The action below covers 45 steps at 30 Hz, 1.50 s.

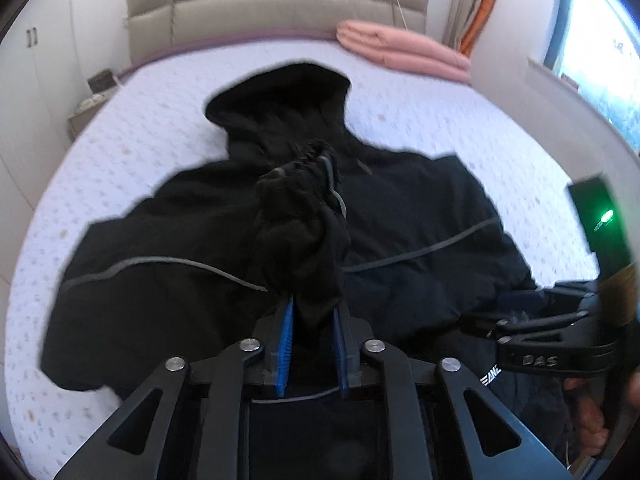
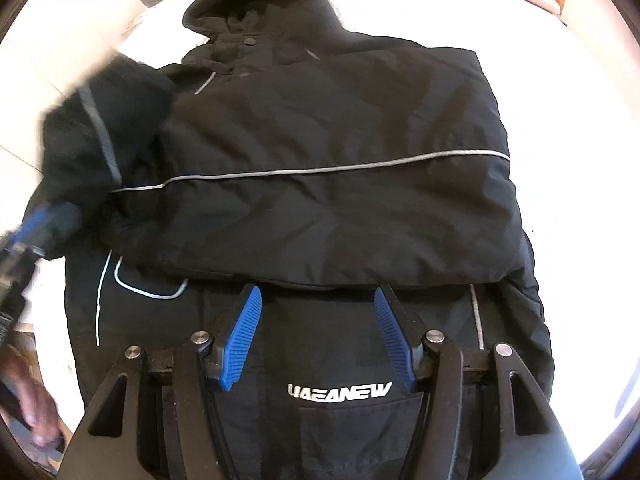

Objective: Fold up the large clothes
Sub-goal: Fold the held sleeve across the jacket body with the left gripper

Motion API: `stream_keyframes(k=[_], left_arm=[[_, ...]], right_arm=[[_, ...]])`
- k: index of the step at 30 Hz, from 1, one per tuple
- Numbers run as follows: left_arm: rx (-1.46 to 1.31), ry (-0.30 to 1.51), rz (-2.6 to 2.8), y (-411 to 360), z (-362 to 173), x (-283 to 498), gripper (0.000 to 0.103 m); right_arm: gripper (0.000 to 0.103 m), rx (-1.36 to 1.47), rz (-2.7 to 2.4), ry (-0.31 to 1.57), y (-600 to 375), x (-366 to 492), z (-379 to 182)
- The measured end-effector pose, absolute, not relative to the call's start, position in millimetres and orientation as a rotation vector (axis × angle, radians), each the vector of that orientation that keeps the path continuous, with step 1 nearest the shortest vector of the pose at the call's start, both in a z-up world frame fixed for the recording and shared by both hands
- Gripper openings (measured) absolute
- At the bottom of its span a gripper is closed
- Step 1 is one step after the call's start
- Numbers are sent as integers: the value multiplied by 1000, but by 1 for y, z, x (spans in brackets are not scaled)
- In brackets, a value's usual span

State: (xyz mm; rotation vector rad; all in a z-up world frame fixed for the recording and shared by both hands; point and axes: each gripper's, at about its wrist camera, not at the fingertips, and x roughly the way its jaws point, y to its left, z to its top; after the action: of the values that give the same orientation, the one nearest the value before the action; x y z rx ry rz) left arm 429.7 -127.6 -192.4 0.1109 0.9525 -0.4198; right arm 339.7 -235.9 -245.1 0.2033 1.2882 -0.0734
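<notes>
Left gripper (image 1: 312,312), right gripper (image 2: 318,320): black linkage arms, silver pivot screws, ribbed blue pads (image 2: 240,344); "DAS" lettering at 3 o'clock.

A bed (image 1: 400,120) with a pale patterned sheet filled the room, backed by a padded beige headboard (image 1: 276,4). A folded pink blanket (image 1: 404,50) lay near its head. A nightstand (image 1: 86,110) stood beside white wardrobe doors (image 1: 24,80), and daylight came through a window (image 1: 600,56) beside a curtain (image 1: 468,4)
</notes>
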Motion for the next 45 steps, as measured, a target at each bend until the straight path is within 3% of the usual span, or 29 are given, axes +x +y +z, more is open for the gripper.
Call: stream_keyframes(k=[2,5,18,23,31,33,34,38,45], left_arm=[[59,1016,-461,-129,-208,436,45],[-59,1079,-513,-125,-218,440,54],[-194,1103,-359,-66,-207,424,58],[-228,1097,-284,-43,-205,419,58],[-241,1096,-234,-31,-201,418,58],[-228,1089,-224,-30,-198,419,58],[-224,1085,-220,-29,-196,419,58],[-203,1058,-195,-27,-188,422,58],[-127,1001,-173,-39,-173,439,58]], right_arm=[[62,211,-74,1292,-242,340,-247],[62,225,-64,1292,-247,342,-247],[72,365,161,1237,-224,384,-233],[79,434,223,1255,-202,405,-246],[79,632,286,1327,-198,427,-287],[63,655,297,1329,-195,429,-291],[44,662,319,1324,-192,429,-291],[36,554,307,1271,-183,423,-269],[34,380,222,1117,-208,397,-202]])
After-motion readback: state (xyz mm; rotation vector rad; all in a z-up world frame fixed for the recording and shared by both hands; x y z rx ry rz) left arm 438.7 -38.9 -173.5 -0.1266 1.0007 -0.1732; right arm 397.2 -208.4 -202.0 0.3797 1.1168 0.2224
